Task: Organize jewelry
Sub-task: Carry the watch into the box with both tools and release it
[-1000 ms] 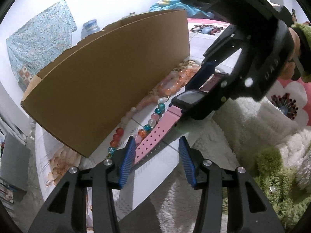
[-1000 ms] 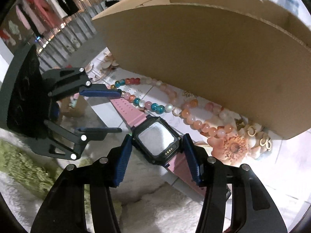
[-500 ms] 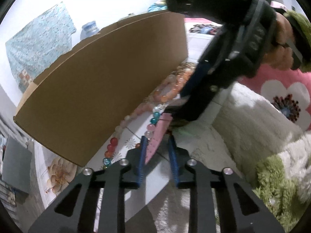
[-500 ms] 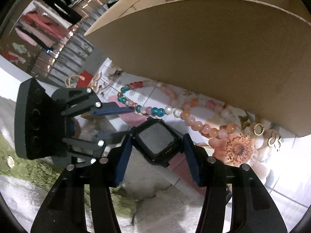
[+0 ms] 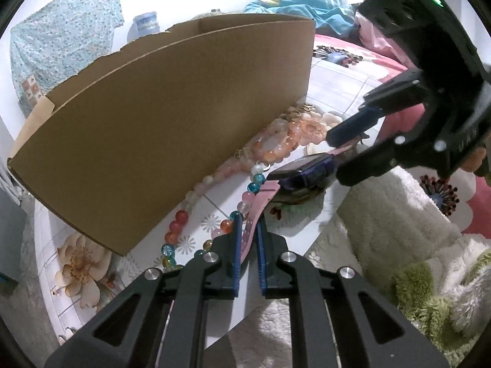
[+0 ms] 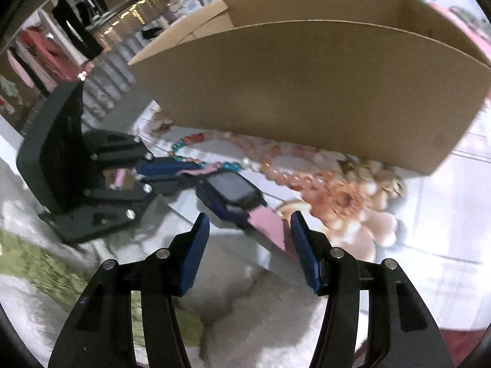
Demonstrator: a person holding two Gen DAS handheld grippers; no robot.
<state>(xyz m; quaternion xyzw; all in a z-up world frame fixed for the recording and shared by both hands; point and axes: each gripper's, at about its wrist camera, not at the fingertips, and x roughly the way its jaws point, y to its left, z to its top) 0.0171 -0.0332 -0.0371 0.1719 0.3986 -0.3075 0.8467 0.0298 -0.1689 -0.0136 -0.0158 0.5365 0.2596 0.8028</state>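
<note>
A watch with a dark square face [image 5: 302, 170] [image 6: 233, 191] and a pink strap [image 5: 256, 211] lies at the edge of a flower-print cloth. My left gripper [image 5: 248, 236] is shut on one end of the strap. My right gripper [image 6: 250, 245] is open, just behind the watch, with the other strap end [image 6: 268, 227] between its fingers. It shows in the left wrist view [image 5: 334, 156]. A string of coloured beads [image 5: 228, 214] and orange beads [image 6: 294, 181] lie beside the watch, in front of a cardboard box [image 5: 153, 122] [image 6: 307, 86].
Gold rings [image 5: 302, 109] lie by the box corner. A fluffy white and green rug [image 5: 414, 245] lies on the right in the left wrist view. A pink flowered bedspread [image 5: 353, 52] is behind. A clothes rack [image 6: 61, 40] stands at the far left of the right wrist view.
My left gripper has shut on the pink strap. My right gripper has opened, let go of the watch face and drawn back a little.
</note>
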